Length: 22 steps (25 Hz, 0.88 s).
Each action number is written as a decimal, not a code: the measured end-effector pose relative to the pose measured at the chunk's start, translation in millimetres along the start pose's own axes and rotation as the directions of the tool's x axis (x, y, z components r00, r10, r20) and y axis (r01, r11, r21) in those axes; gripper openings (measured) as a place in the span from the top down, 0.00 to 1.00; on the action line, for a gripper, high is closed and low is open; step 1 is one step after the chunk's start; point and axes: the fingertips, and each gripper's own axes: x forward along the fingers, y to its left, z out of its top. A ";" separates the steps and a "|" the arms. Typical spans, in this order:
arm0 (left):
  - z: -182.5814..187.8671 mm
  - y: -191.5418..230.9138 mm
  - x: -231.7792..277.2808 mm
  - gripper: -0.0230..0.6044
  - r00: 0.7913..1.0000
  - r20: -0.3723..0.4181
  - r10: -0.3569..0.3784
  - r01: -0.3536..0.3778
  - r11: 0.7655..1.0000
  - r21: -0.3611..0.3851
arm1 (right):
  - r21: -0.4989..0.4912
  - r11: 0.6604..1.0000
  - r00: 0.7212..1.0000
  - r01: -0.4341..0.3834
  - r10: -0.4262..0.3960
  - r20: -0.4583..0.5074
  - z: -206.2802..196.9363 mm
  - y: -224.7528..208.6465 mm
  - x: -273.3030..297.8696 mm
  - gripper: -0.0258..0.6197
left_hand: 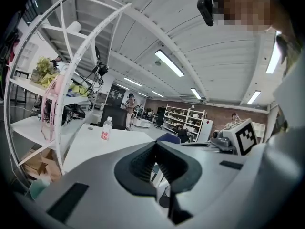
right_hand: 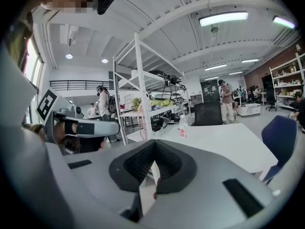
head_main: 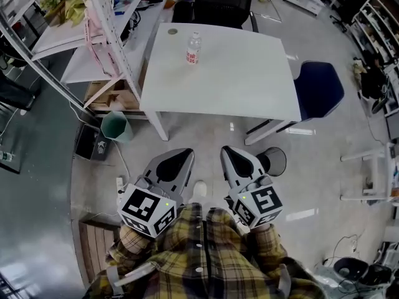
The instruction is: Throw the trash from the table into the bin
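**Progress.** Nothing looks done yet.
- The green bin (head_main: 116, 126) stands on the floor at left, near the table's near-left leg and at the foot of the shelf rack (head_main: 103, 36). No trash shows inside it.
- The left gripper (head_main: 181, 156) is held low in front of the person. Its jaws are closed together with nothing between them.
- The plastic bottle (head_main: 194, 48), which has a red label, stands upright on the far part of the table (head_main: 249, 86), well apart from both grippers. It is judged to be the trash.
- A small round disc (head_main: 173, 31) lies near the table's far-left corner. It is too small to identify.
- The right gripper (head_main: 229, 152) sits beside the left one, also closed and empty.
- The whole job is left: reach the table, take the bottle, carry it left to the bin.

**Surface.** The tabletop is white and otherwise bare.

**Room.**
- The floor is pale and glossy, with light reflections.
- The shelf rack at left is cluttered.
- A black office chair (head_main: 221, 2) stands at the far side of the table.
- A blue chair (head_main: 318, 89) is at the table's right end.
- More shelving stands at far right.
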 end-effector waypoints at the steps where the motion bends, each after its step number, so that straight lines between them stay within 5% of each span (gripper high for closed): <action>1: 2.1 -0.7 9.4 0.95 1.000 0.002 0.005 -0.005 1.000 0.000 | -0.002 1.000 1.000 -0.001 0.001 0.001 2.8 -10.0 1.2 0.96; 11: 11.3 3.4 62.8 0.95 0.999 0.004 0.052 -0.052 0.999 0.004 | 0.003 0.999 0.999 -0.047 0.047 -0.011 7.3 -60.0 15.0 0.96; 22: 29.3 69.2 114.6 0.95 0.999 0.000 0.050 -0.050 0.999 -0.006 | 0.003 0.999 0.998 -0.045 0.045 -0.041 13.7 -90.1 88.1 0.96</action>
